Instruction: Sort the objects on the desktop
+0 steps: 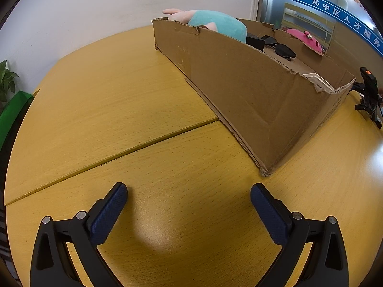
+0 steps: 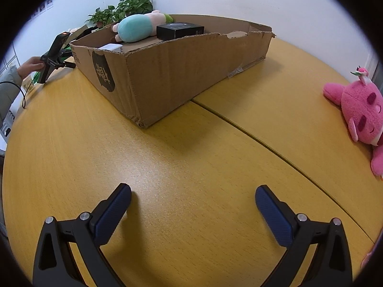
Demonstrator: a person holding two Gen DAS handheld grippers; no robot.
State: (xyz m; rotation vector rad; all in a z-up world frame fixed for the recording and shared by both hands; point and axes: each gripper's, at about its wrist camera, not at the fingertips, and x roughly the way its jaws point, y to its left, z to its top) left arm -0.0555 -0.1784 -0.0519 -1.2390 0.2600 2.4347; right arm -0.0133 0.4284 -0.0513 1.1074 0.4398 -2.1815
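Note:
A long open cardboard box (image 1: 239,91) stands on the yellow wooden table (image 1: 119,110). In it lie a teal and pink plush toy (image 1: 215,22), a black box (image 1: 255,40), sunglasses (image 1: 283,50) and a white item (image 1: 319,81). The right wrist view shows the same cardboard box (image 2: 182,71) with the plush toy (image 2: 135,27), the black box (image 2: 179,31) and the white item (image 2: 111,47). A pink plush toy (image 2: 361,114) lies on the table at the right. My left gripper (image 1: 189,195) is open and empty above the table. My right gripper (image 2: 193,197) is open and empty too.
The table has a seam (image 2: 263,141) between two halves. In the right wrist view a hand holds the other gripper (image 2: 53,57) beside the box's left end. Potted plants (image 2: 124,8) stand behind the box. A green object (image 1: 13,112) sits at the table's left edge.

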